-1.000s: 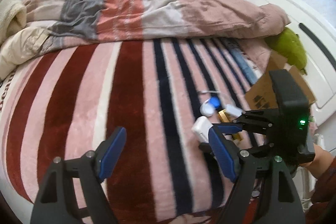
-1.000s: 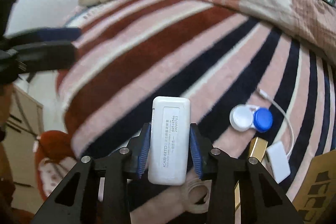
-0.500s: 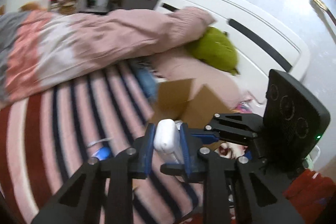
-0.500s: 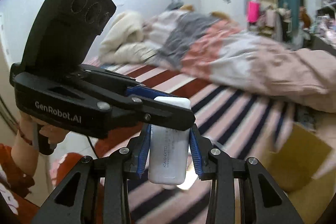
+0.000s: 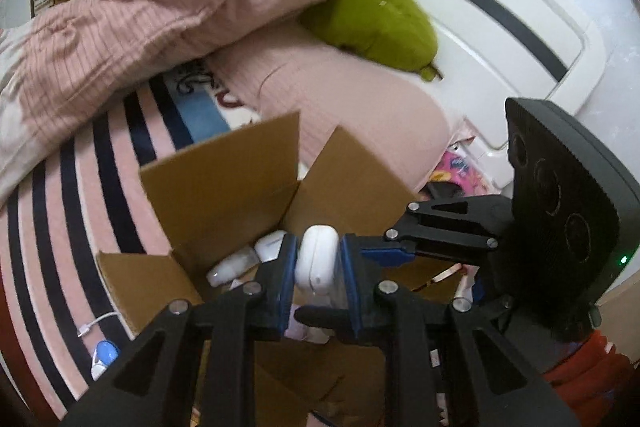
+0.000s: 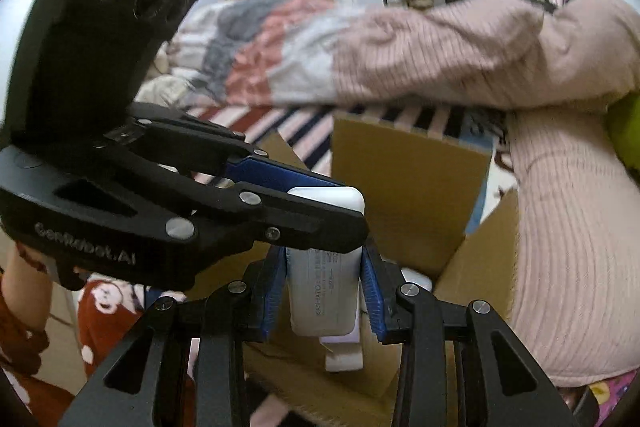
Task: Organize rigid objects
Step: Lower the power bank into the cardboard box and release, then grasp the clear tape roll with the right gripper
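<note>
I have both tools on 1 white power bank [image 6: 326, 263] right now, and it hangs just above the open cardboard box [image 5: 224, 187] that sits on the striped bed [image 5: 52, 211]. My right hand-held gripper [image 6: 325, 285] has its blue pads pressed on the 2 long sides of the power bank, so it is closed tight on it. My left hand-held gripper [image 5: 318, 277] is closed on the top end of the same power bank, pads touching it on both sides. I think this is a pass from 1 tool to the other, or both are carrying it to the box, but I cannot tell which. Some of the job looks done: at least 2 white things [image 5: 250, 257] already lie in the bottom of the box. Some is left: a white cable [image 5: 98, 323] and a small blue and white case [image 5: 102, 359] lie on the bed, to the near left of the box. The power bank is not in the box yet, so I guess dropping it in comes next.
</note>
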A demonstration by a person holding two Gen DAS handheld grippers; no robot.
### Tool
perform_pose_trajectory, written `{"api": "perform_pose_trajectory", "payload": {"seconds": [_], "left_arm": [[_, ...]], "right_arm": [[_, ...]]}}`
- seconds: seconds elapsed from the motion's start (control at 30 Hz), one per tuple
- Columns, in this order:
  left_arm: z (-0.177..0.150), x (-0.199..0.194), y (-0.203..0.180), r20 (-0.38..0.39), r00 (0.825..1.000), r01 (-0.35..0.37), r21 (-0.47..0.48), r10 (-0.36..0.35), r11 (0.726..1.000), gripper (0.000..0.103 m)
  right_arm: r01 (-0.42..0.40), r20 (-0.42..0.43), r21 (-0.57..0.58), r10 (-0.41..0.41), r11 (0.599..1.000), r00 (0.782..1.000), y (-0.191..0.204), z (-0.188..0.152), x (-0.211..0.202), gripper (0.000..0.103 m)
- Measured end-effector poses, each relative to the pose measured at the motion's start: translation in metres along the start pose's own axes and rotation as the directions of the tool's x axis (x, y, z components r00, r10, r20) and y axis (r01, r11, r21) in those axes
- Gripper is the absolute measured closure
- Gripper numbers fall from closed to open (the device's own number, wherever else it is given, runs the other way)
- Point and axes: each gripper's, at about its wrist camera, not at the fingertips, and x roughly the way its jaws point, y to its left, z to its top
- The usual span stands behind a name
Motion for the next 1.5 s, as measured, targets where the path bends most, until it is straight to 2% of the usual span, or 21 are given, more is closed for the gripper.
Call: {"api": "perform_pose_trajectory", "payload": {"seconds": [0.03, 0.07, 0.13, 0.23, 0.33, 0.4, 0.63, 0.73, 0.83, 0.97, 1.03, 1.1, 1.2, 1.23, 1.3, 1.5], "left_arm": [[-0.001, 0.001, 0.001, -0.004, 1.0, -0.029, 0.002, 0.029, 1.0, 0.076], [-0.002, -0.001, 0.003, -0.005, 0.998, -0.055, -0.001, 0.055, 0.999, 0.06], [-0.005, -0.007, 0.006, 0.01, 0.995, -0.098, -0.018, 0.098, 0.995, 0.04], [-0.011, -0.027, 0.011, 0.048, 0.992, -0.115, -0.022, 0.116, 0.993, 0.039], [-0.018, -0.049, 0.018, 0.071, 0.988, -0.138, -0.037, 0.14, 0.99, 0.039], [-0.027, -0.066, 0.024, 0.087, 0.979, -0.179, -0.049, 0.183, 0.983, 0.038], [-0.071, -0.125, 0.062, 0.143, 0.941, -0.294, -0.107, 0.308, 0.95, 0.036], [-0.095, -0.143, 0.084, 0.159, 0.918, -0.341, -0.144, 0.362, 0.929, 0.036], [-0.125, -0.155, 0.107, 0.175, 0.895, -0.376, -0.2, 0.41, 0.905, 0.036], [-0.168, -0.158, 0.135, 0.167, 0.876, -0.404, -0.263, 0.453, 0.876, 0.035], [-0.184, -0.156, 0.145, 0.153, 0.867, -0.421, -0.283, 0.473, 0.862, 0.035], [-0.199, -0.154, 0.154, 0.144, 0.865, -0.423, -0.308, 0.481, 0.853, 0.035], [-0.219, -0.15, 0.165, 0.139, 0.869, -0.405, -0.348, 0.474, 0.846, 0.035], [-0.224, -0.148, 0.168, 0.137, 0.871, -0.401, -0.356, 0.472, 0.844, 0.035], [-0.23, -0.144, 0.172, 0.129, 0.869, -0.404, -0.37, 0.477, 0.837, 0.035], [-0.243, -0.136, 0.18, 0.113, 0.869, -0.404, -0.4, 0.482, 0.823, 0.035]], "right_arm": [[0.003, -0.017, 0.005, -0.003, 1.0, 1.0, -0.002, -0.003, 0.003, 0.072], [0.018, -0.038, 0.008, -0.017, 1.0, 0.999, -0.003, -0.003, 0.008, 0.072], [0.065, -0.057, -0.008, -0.066, 0.998, 0.996, -0.001, -0.008, 0.01, 0.069], [0.071, -0.06, 0.009, -0.07, 0.997, 0.996, -0.001, -0.009, 0.013, 0.059], [0.082, -0.027, -0.016, -0.083, 0.996, 0.996, 0.011, -0.007, 0.005, 0.058], [0.087, 0.001, -0.026, -0.087, 0.996, 0.996, 0.02, -0.002, 0.002, 0.058], [-0.008, 0.073, -0.126, 0.017, 0.992, 0.997, 0.086, 0.021, -0.004, 0.056], [-0.057, 0.064, -0.177, 0.069, 0.983, 0.996, 0.117, 0.028, 0.009, 0.056], [-0.134, 0.015, -0.242, 0.142, 0.961, 0.99, 0.155, 0.035, 0.037, 0.056], [-0.195, -0.061, -0.304, 0.185, 0.933, 0.981, 0.192, 0.027, 0.073, 0.056], [-0.231, -0.097, -0.31, 0.211, 0.922, 0.973, 0.199, 0.018, 0.09, 0.056], [-0.246, -0.129, -0.304, 0.216, 0.921, 0.968, 0.202, 0.006, 0.107, 0.056], [-0.195, -0.151, -0.327, 0.153, 0.925, 0.977, 0.203, -0.015, 0.132, 0.053], [-0.185, -0.156, -0.325, 0.14, 0.928, 0.978, 0.201, -0.019, 0.138, 0.048], [-0.168, -0.181, -0.299, 0.117, 0.939, 0.976, 0.194, -0.028, 0.152, 0.048], [-0.128, -0.202, -0.258, 0.076, 0.958, 0.977, 0.179, -0.046, 0.167, 0.048]]}}
